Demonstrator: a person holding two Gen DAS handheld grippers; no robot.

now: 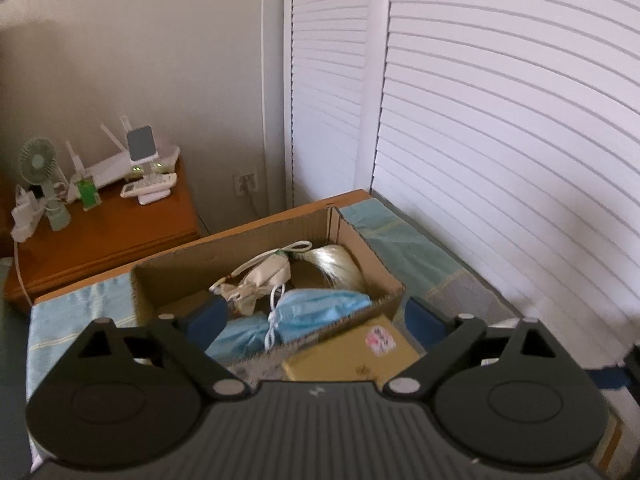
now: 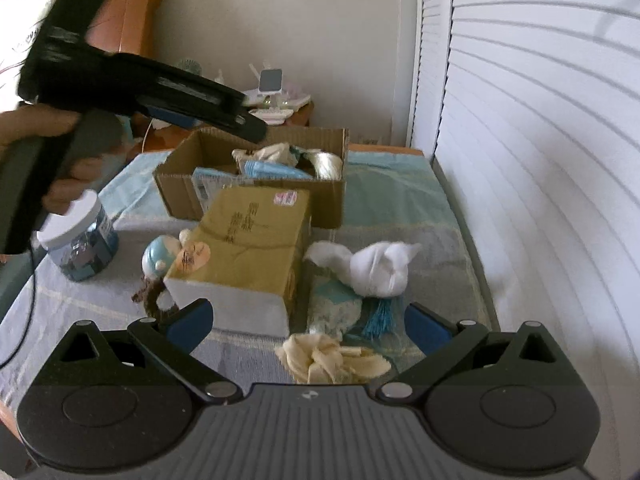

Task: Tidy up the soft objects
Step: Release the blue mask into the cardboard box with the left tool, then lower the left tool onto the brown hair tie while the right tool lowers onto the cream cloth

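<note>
The left claw hangs wide open, empty, over the open brown cardboard box holding a pale blue pouch. At six o'clock, the right claw, also open, could snag the cream fabric bundle only partly and drop it.

My left gripper stands with its jaws spread wide, the blue pads well apart and pressing on nothing. It points forward and downward, away from me. Seen from the right wrist camera, the same left gripper reaches in from the near left toward the far middle, its black body slanting down, and my left hand wraps the grey handle at the left edge. My right gripper is also wide open, pads apart and gripping nothing, tilted forward and down.
</note>
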